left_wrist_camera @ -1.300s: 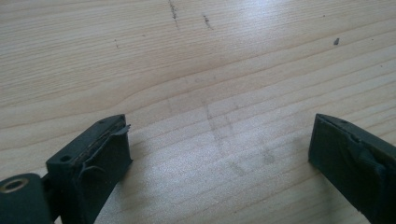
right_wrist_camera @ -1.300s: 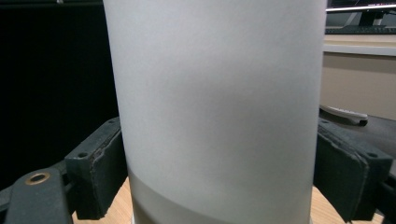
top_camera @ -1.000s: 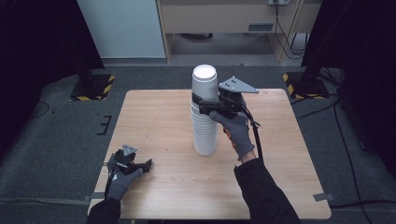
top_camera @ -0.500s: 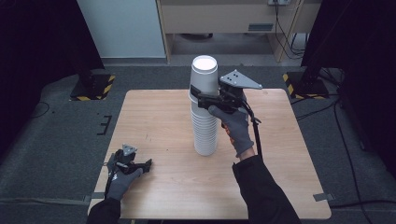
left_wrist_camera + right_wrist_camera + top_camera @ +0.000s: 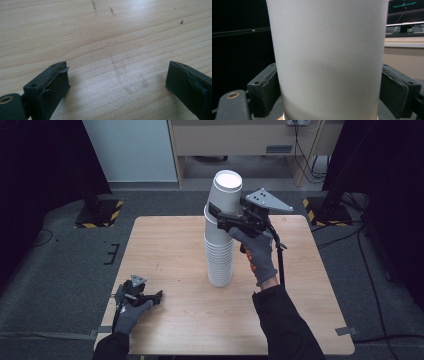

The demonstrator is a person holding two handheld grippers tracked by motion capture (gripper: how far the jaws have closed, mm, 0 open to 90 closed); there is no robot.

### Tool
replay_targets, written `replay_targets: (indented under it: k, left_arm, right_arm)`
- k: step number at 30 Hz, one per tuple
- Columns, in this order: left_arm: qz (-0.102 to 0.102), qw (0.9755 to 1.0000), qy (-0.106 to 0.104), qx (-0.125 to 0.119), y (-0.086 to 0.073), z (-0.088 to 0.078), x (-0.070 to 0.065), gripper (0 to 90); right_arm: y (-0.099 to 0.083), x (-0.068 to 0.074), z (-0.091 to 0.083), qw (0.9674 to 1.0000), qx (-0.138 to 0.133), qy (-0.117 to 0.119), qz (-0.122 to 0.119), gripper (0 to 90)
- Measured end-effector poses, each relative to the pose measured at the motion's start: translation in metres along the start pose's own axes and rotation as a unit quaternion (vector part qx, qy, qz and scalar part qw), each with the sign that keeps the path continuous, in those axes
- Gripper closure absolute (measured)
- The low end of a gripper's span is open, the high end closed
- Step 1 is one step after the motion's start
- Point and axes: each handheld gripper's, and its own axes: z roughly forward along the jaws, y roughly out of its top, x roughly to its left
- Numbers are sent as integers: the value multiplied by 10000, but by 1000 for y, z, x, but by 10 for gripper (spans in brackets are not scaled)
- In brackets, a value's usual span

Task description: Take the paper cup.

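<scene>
A tall stack of white paper cups (image 5: pixel 220 257) stands upright in the middle of the wooden table (image 5: pixel 165 245). The top cup (image 5: pixel 224 195) rides high above the others, and my right gripper (image 5: pixel 220 218) is shut on its wall from the right side. In the right gripper view that cup (image 5: pixel 327 50) sits between both black pads, with the rim of the cup below just visible at the bottom. My left gripper (image 5: pixel 151 298) rests on the table near its front left corner. In the left gripper view it (image 5: pixel 117 82) is open over bare wood.
Dark floor surrounds the table. Yellow-and-black striped bases (image 5: pixel 100 215) (image 5: pixel 320 207) sit beyond the far corners. A white panel (image 5: pixel 135 150) and a wooden cabinet (image 5: pixel 235 140) stand at the back. Cables trail at the right.
My right gripper has risen with the top cup, which now stands higher out of the stack. The left gripper has not moved.
</scene>
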Motion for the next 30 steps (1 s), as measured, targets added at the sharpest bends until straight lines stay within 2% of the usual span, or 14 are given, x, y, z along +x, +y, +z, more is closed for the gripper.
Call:
replay_targets:
  k: [8,16,26,30]
  left_arm:
    - [-38,10000,3,-24,0,0,0,39]
    - [-19,10000,5,-8,0,0,0,38]
    - [-17,10000,33,1,0,0,0,35]
    - [-20,10000,28,1,0,0,0,34]
  right_arm:
    - [16,5,-5,9996,-278,93,25,140]
    - [20,-1,-18,9992,-390,-16,46,140]
    - [19,-13,-52,9984,-536,-85,158,140]
    - [14,-19,-66,9983,-544,-138,184,140]
